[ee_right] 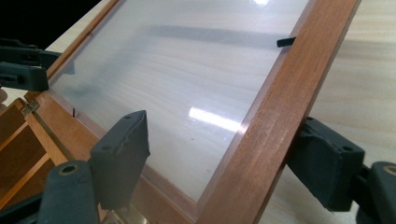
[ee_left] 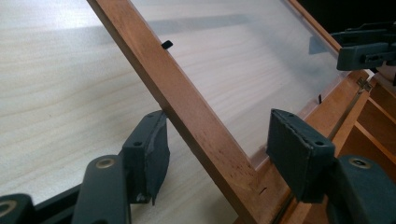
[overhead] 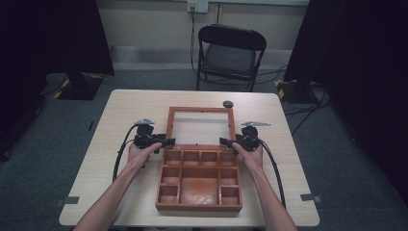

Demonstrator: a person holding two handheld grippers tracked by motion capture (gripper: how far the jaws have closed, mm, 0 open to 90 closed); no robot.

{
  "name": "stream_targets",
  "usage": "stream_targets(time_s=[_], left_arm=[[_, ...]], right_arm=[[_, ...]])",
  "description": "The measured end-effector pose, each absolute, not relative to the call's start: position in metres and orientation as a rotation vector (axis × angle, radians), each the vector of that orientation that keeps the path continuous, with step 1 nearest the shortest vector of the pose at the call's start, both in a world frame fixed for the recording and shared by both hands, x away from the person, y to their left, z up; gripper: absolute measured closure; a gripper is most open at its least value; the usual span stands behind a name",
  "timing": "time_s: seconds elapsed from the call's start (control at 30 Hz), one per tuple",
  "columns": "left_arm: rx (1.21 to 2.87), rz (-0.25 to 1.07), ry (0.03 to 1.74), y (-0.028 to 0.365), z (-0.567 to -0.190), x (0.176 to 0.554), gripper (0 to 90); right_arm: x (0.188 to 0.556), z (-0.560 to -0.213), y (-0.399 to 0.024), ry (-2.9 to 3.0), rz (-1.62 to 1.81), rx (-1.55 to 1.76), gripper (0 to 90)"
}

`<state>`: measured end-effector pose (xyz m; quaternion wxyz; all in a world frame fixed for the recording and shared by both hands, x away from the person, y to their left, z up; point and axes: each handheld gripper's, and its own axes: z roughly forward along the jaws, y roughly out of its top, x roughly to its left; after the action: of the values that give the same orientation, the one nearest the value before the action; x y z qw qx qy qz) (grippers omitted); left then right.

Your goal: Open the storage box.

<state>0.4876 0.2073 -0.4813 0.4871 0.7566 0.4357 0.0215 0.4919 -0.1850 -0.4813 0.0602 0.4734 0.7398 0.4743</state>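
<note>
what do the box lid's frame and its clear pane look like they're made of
Lid frame: reddish-brown wood, smooth and probably stained; grain and small dark flecks show. Pane: clear glass or acrylic, can't tell which; the table grain shows through it and it carries bright light reflections.

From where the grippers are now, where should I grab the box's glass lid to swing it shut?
Grip the lid by its wooden side rails, one gripper from each side, jaws straddling the rail. The rails are narrow and straight, while the middle is a clear pane.

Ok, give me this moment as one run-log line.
box: open | lid: laid back flat | left gripper: open astride lid's side rail | right gripper: open astride opposite rail | lid: not gripped
</note>
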Motion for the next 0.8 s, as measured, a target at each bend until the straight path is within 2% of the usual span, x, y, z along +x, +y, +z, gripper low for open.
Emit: stream_targets(time_s=[0.2, 0.3, 0.8], left_arm=[[1.83, 0.043, 1.066, 0.2081, -0.4839, 0.4885, 36.8], [1.854, 0.071, 1.074, 0.2058, -0.4834, 0.4884, 36.5], [1.844, 0.09, 1.071, 0.2063, -0.4818, 0.4839, 29.1]], right_arm=[[0.4925, -0.4821, -0.1851, 2.242, 1.43, 1.448, 20.3], [0.4927, -0.4826, -0.1851, 2.241, 1.393, 1.465, 15.5], [0.4895, -0.4812, -0.1919, 2.234, 1.392, 1.475, 17.5]])
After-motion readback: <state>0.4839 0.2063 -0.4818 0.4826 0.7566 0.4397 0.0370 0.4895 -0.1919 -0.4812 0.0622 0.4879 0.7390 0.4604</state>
